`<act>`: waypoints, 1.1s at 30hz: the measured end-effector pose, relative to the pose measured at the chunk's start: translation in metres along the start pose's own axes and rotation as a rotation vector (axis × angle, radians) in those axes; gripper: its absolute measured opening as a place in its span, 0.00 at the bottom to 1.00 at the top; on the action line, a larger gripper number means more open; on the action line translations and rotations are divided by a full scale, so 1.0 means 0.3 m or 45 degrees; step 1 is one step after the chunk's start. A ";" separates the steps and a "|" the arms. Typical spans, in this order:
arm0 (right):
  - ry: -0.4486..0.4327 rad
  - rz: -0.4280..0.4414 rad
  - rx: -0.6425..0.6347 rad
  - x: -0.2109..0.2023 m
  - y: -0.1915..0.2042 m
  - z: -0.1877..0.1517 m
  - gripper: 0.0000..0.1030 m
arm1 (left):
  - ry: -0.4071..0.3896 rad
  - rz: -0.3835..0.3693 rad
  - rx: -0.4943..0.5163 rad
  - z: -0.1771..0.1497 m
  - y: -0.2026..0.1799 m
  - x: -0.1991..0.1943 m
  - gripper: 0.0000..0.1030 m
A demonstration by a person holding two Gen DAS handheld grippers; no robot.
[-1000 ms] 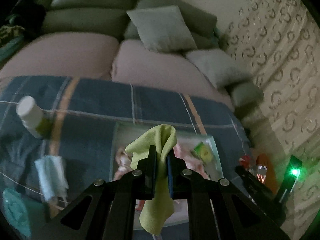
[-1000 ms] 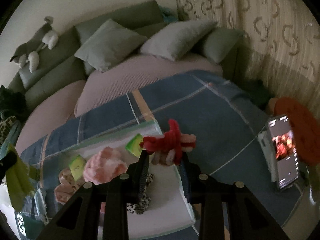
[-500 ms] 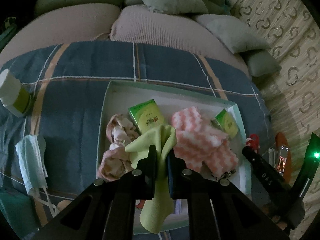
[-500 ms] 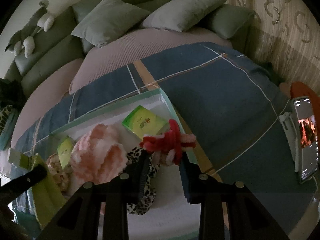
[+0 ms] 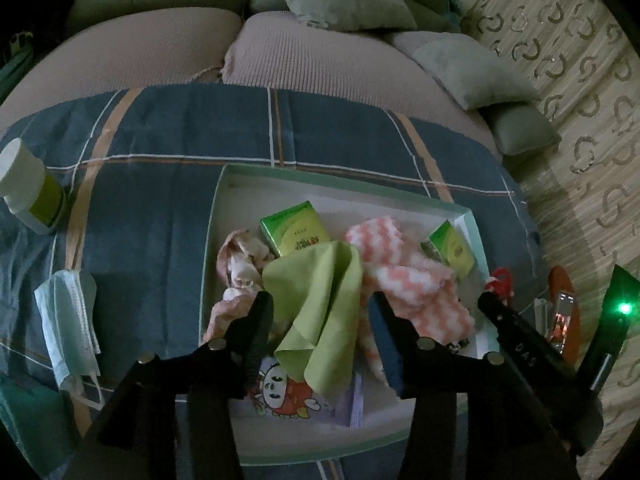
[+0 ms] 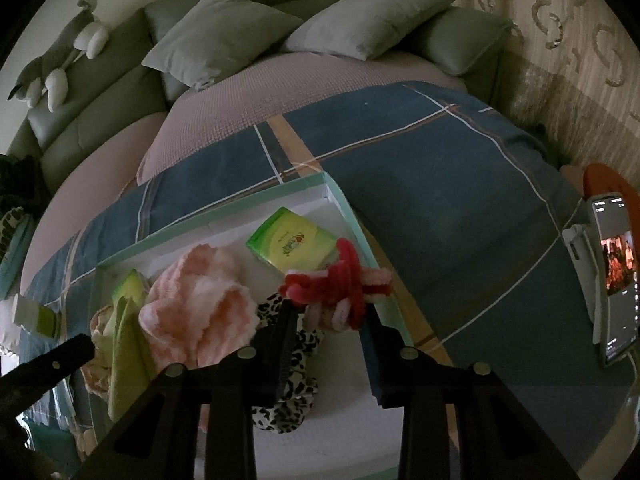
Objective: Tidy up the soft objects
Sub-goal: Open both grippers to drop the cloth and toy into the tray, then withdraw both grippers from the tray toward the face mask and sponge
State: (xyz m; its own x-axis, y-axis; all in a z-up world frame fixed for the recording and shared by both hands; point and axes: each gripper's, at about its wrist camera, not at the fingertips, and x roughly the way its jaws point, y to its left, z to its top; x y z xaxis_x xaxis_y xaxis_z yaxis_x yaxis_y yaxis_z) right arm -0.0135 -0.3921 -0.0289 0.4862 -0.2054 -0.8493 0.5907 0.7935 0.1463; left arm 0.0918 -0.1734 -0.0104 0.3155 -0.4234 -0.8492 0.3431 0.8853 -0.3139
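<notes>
My left gripper (image 5: 320, 312) hangs over a white tray with a mint rim (image 5: 218, 216), and its jaws are opening. The yellow-green cloth (image 5: 320, 304) droops loosely between them, no longer pinched, onto the tray's contents. My right gripper (image 6: 328, 314) is shut on a red and pink fuzzy bundle (image 6: 340, 284) above the tray's right rim (image 6: 352, 220). In the tray lie a pink-and-white fluffy cloth (image 5: 404, 280), a floral cloth (image 5: 240, 264), a leopard-print cloth (image 6: 296, 360) and two green tissue packs (image 5: 294, 230) (image 5: 454, 246).
The tray rests on a blue plaid blanket (image 5: 160, 152) on a sofa with grey-green pillows (image 6: 224, 36). A face mask (image 5: 68, 320) and a white-capped bottle (image 5: 28, 188) lie to the left. A lit phone on a stand (image 6: 616, 280) stands to the right.
The left jaws have spread apart and let go of the yellow-green cloth. Both grippers have sunk and tipped down over the tray. The right still grips the fuzzy bundle.
</notes>
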 end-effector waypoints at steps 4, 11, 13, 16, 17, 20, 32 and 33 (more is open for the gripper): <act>-0.002 -0.004 0.007 0.000 0.001 0.003 0.51 | -0.023 0.007 -0.010 0.006 0.008 -0.019 0.62; -0.007 -0.014 0.016 -0.003 -0.003 0.007 0.56 | -0.017 -0.001 -0.137 0.014 0.078 -0.021 0.62; -0.009 -0.017 0.013 -0.004 0.000 0.008 0.61 | -0.027 0.014 -0.146 0.018 0.093 -0.024 0.62; -0.021 -0.021 0.014 -0.007 0.002 0.007 0.73 | -0.060 0.070 -0.157 0.023 0.115 -0.035 0.73; -0.029 -0.024 0.015 -0.009 0.001 0.009 0.77 | -0.075 0.087 -0.167 0.024 0.124 -0.041 0.81; -0.068 -0.036 0.022 -0.022 -0.005 0.015 0.96 | -0.120 0.122 -0.204 0.029 0.158 -0.057 0.89; -0.119 -0.003 0.000 -0.064 0.030 0.022 1.00 | -0.168 0.184 -0.302 0.038 0.276 -0.105 0.96; -0.121 0.005 -0.009 -0.068 0.040 0.021 1.00 | -0.173 0.191 -0.305 0.038 0.282 -0.111 0.96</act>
State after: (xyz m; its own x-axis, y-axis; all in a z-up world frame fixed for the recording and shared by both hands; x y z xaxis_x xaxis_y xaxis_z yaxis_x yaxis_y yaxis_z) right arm -0.0121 -0.3821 -0.0065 0.5477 -0.2553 -0.7967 0.5843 0.7983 0.1459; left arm 0.1204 -0.0867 -0.0037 0.4679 -0.2921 -0.8341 0.0703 0.9531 -0.2943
